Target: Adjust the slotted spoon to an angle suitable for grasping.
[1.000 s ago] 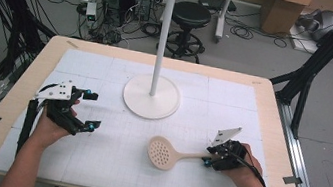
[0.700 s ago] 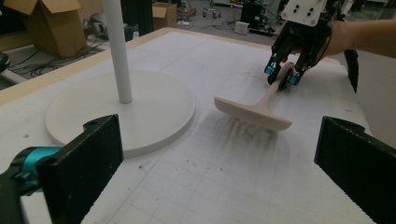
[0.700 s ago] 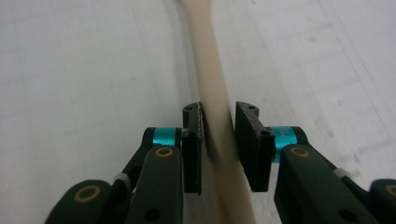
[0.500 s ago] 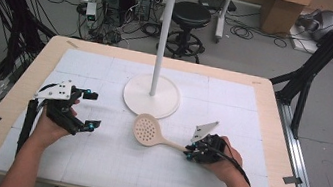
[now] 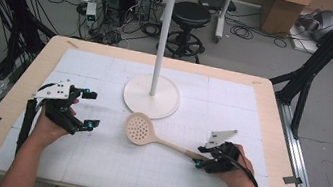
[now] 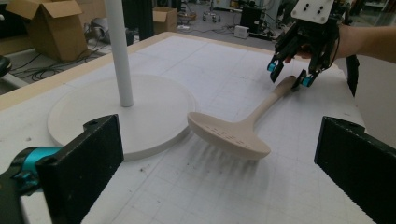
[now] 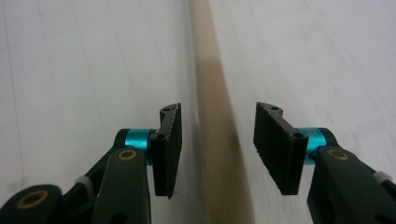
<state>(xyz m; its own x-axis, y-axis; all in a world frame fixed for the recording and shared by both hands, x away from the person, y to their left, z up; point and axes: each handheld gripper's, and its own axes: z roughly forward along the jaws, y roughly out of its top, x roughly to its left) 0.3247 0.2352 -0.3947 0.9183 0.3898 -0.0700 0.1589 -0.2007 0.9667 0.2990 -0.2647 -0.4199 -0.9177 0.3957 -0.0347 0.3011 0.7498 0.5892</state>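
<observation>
1. Looking down in the high view, a wooden table [image 5: 274, 105] carries a white gridded mat [image 5: 108, 160]. A white stand [image 5: 152, 96] — round base, tall pole — sits at the mat's centre-rear. A beige slotted spoon [image 5: 141, 130] lies just in front of the base, bowl toward the base, handle running toward the person's right. The right gripper [image 5: 205, 158] is at the handle's end, held in the right hand [image 5: 235, 173]. The left gripper [image 5: 90, 109] is held in the left hand [image 5: 47, 128] at the left of the mat, well apart from the spoon, jaws spread with nothing between them.

2. In the left gripper view, the two black jaws stand wide apart at the bottom corners — released, gripping nothing. Between them, farther off, the slotted spoon [image 6: 229, 135] rests with its bowl beside the stand base [image 6: 121, 114]. The right gripper [image 6: 289, 77] straddles the handle's far end.

3. In the right gripper view, the spoon handle [image 7: 215, 126] runs up the middle between the two jaws. A gap shows on each side of the handle; the jaws are parted and not clamped on it. The handle lies on the white mat [image 7: 70, 70].
</observation>
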